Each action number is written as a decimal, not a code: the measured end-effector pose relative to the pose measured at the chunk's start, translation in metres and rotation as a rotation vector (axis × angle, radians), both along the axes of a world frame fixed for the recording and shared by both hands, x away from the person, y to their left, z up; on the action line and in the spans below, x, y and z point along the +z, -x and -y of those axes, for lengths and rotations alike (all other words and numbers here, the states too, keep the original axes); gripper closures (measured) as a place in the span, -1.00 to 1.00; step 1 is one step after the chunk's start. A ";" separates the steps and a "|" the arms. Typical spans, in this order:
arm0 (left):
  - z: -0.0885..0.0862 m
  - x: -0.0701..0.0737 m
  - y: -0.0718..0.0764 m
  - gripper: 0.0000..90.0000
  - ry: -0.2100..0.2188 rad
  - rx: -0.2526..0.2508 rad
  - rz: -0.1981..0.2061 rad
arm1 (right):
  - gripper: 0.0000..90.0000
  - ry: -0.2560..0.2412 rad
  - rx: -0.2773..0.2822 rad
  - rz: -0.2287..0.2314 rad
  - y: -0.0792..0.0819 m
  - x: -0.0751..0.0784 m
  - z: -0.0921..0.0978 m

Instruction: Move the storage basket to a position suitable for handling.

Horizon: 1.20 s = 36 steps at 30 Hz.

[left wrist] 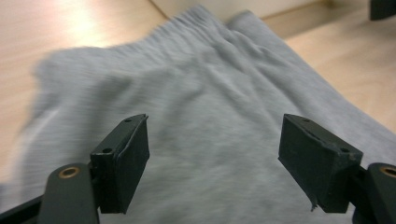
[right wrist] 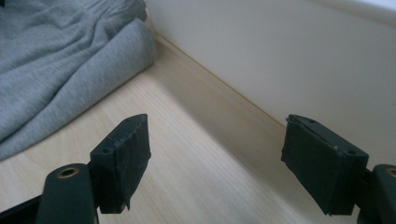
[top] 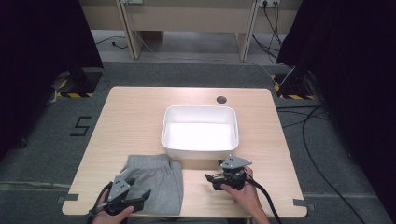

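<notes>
Cloth is lying folded at the near left of the table (top: 140, 112), just near of the white tub (top: 199, 128): grey sweatpants (top: 156, 179), soft, light, floppy. I'm hovering my left gripper (top: 133, 198) wide over them and judging the ribbed waistband the firmest pinch; my right gripper (top: 212, 179) is waiting wide, empty
</notes>
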<state>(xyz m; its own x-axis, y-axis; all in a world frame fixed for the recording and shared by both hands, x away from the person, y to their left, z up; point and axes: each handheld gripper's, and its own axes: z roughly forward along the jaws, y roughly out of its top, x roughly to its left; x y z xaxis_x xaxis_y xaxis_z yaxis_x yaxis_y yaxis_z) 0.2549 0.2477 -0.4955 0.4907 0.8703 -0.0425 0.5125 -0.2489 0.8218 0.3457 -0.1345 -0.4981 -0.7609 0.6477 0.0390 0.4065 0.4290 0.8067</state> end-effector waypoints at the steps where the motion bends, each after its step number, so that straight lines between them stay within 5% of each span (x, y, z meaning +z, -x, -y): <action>1: -0.004 0.000 -0.001 -0.47 -0.009 0.019 0.003 | -0.47 -0.003 0.005 0.004 0.000 0.001 -0.002; 7: -0.034 -0.003 -0.007 -0.33 -0.019 0.084 -0.013 | -0.47 -0.002 0.047 0.015 -0.001 0.006 -0.020; 14: -0.046 0.005 -0.004 -0.35 -0.064 0.137 0.047 | -0.49 0.014 0.088 0.017 -0.001 0.004 -0.040; 21: -0.044 -0.014 -0.011 -0.22 -0.103 0.081 -0.049 | -0.50 0.020 0.110 0.018 -0.002 0.002 -0.051; 29: -0.033 -0.017 -0.009 -0.09 -0.098 0.052 -0.051 | -0.51 0.041 0.112 0.010 -0.003 -0.002 -0.052; 36: -0.014 -0.017 -0.006 -0.18 -0.076 0.029 -0.062 | -0.52 0.043 0.117 0.015 -0.001 0.000 -0.051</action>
<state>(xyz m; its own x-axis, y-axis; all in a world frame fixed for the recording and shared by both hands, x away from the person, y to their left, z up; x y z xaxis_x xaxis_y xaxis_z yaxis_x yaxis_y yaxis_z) 0.2610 0.2617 -0.5127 0.4639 0.8859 -0.0048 0.5693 -0.2940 0.7678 0.3464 -0.0836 -0.4983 -0.8314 0.5557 0.0006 0.3397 0.5074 0.7920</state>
